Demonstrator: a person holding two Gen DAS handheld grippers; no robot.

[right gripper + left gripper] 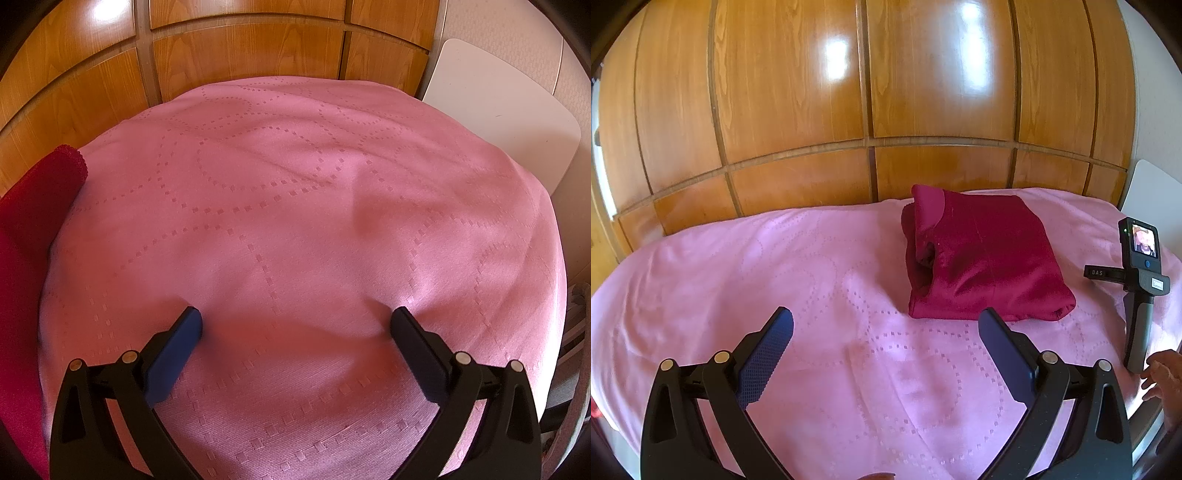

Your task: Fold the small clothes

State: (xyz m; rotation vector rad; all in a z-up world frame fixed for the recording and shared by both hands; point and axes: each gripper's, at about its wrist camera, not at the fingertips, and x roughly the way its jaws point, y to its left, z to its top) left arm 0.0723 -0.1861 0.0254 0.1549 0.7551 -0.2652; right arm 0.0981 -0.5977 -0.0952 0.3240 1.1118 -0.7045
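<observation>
A dark red garment (982, 258) lies folded into a compact bundle on the pink bedspread (775, 266). My left gripper (885, 322) is open and holds nothing; it hovers just in front of the bundle, whose near edge is by the right fingertip (988, 321). In the right wrist view the garment (33, 221) shows only as a red strip at the far left. My right gripper (295, 320) is open and holds nothing, its tips low over bare bedspread (295, 166). The right gripper's body (1141, 273) stands upright on the bed to the garment's right.
A glossy wooden panelled wardrobe (868, 92) runs behind the bed. A white board or chair back (495, 110) stands at the bed's far right corner. A person's hand (1163, 373) is beside the right gripper's handle, near the bed's right edge.
</observation>
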